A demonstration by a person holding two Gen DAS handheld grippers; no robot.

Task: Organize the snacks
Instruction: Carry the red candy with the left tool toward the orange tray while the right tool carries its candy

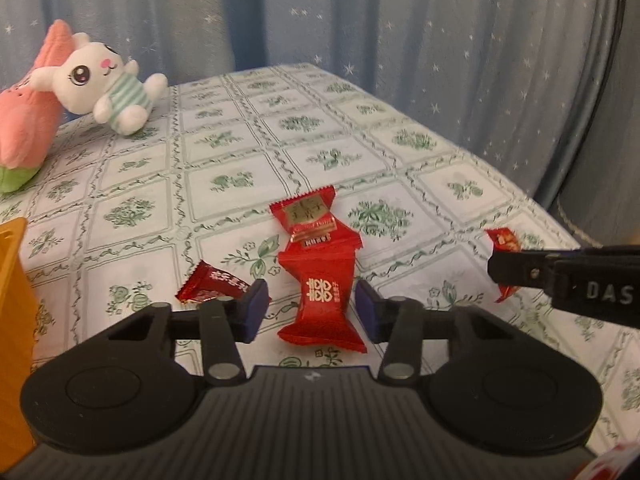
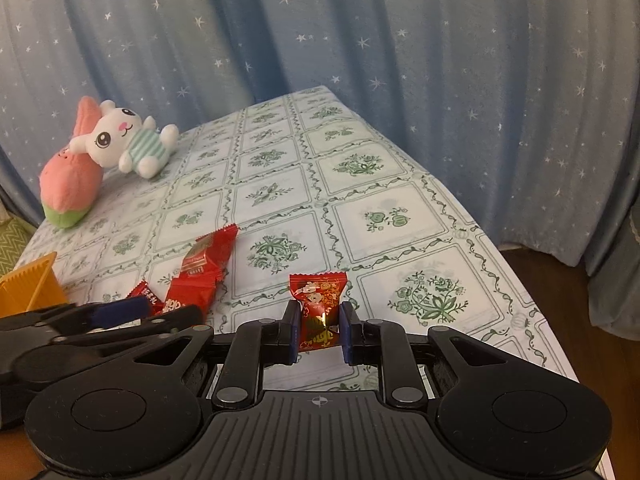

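My left gripper (image 1: 312, 308) is open, its blue pads either side of a red wrapped candy (image 1: 320, 300) lying on the table, not touching it. A longer red snack pack (image 1: 314, 216) lies just beyond it, and a small dark red candy (image 1: 212, 286) lies left of the left pad. My right gripper (image 2: 319, 328) is shut on a small red candy with gold print (image 2: 318, 308), held just above the table. That gripper also shows at the right of the left wrist view (image 1: 500, 268), with the candy's ends (image 1: 505, 240) sticking out.
An orange container (image 1: 12, 320) stands at the left edge, also seen in the right wrist view (image 2: 30, 286). A white bunny plush (image 1: 104, 84) and pink plush (image 1: 28, 116) lie at the far left. The floral tablecloth (image 2: 392, 216) ends at the right edge; a blue starred curtain hangs behind.
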